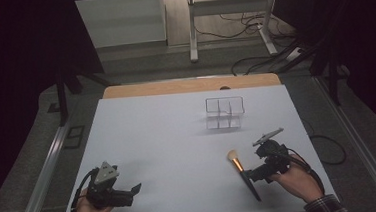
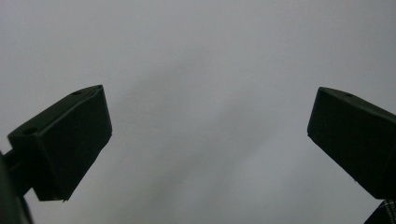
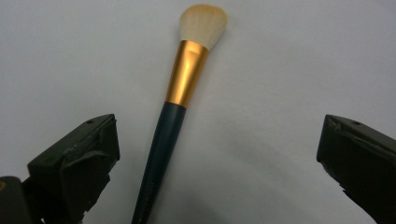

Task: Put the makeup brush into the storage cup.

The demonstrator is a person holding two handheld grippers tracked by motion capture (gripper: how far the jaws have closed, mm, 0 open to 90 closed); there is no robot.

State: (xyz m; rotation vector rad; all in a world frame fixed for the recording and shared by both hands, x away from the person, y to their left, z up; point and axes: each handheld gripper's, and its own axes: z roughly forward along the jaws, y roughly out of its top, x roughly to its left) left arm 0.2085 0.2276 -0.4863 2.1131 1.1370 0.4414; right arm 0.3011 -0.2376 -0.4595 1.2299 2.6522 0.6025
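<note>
The right gripper (image 1: 247, 173) sits low over the near right part of the table (image 1: 168, 137), its jaws spread wide with nothing between them but the brush (image 1: 243, 173). In the right gripper view the brush (image 3: 175, 126) lies flat on the white surface inside that gap, closer to the left jaw than the right one and touching neither; its dark handle runs up from the bottom edge to a gold collar and a pale, rounded tuft of bristles pointing away from the gripper. From the high view the brush lies at a slant, bristles toward the far side of the table. The left gripper (image 1: 135, 189) rests at the near left corner, well apart from the brush, its jaws also wide and holding nothing over bare table (image 2: 205, 93). Farther back, right of centre, stands a clear organiser (image 1: 225, 113) split into compartments.
</note>
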